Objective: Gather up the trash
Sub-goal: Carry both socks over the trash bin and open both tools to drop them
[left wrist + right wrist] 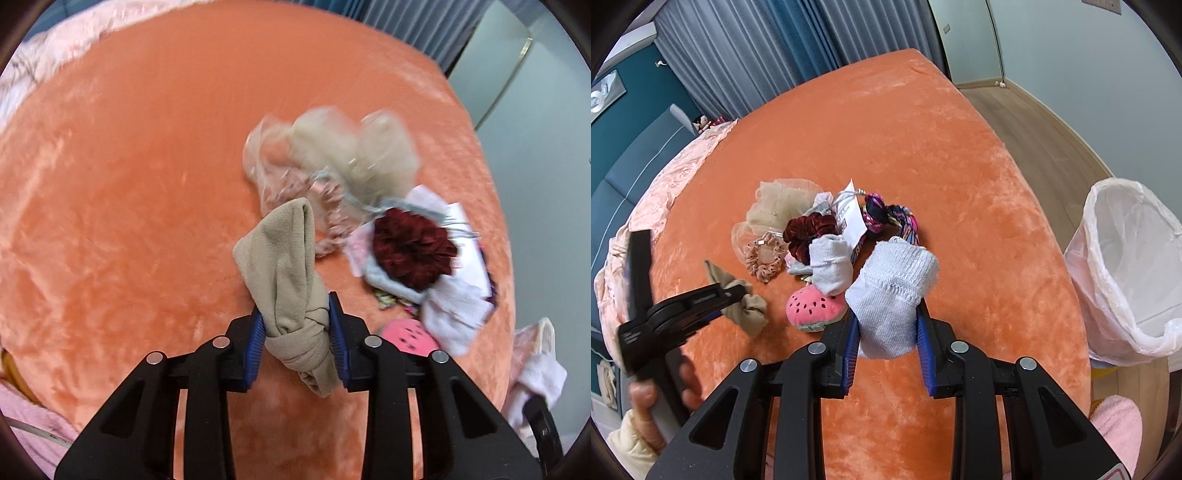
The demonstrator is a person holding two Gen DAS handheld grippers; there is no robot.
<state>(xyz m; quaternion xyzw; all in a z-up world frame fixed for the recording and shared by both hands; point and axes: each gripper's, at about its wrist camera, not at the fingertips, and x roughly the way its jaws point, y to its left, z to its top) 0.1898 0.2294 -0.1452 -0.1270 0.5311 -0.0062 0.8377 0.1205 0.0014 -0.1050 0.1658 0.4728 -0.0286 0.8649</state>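
My left gripper [295,304] is shut on the knot of a beige knotted cloth [284,258], which sticks up from between the blue pads over the orange bed cover [129,203]. In the right wrist view the same left gripper [733,295] holds this beige cloth [746,310] left of the pile. My right gripper [887,310] is shut on a white sock [897,273]. The pile on the bed has a dark red scrunchie [810,229], a pink scrunchie [762,258], a beige tulle scrunchie [775,206], a grey sock [829,266], a multicoloured band [886,218] and a watermelon plush [812,306].
A bin with a white liner [1126,277] stands on the wooden floor right of the bed. A pink quilt [676,173] lies along the bed's left side. Curtains [757,55] hang behind. A person's hand [646,402] grips the left tool's handle.
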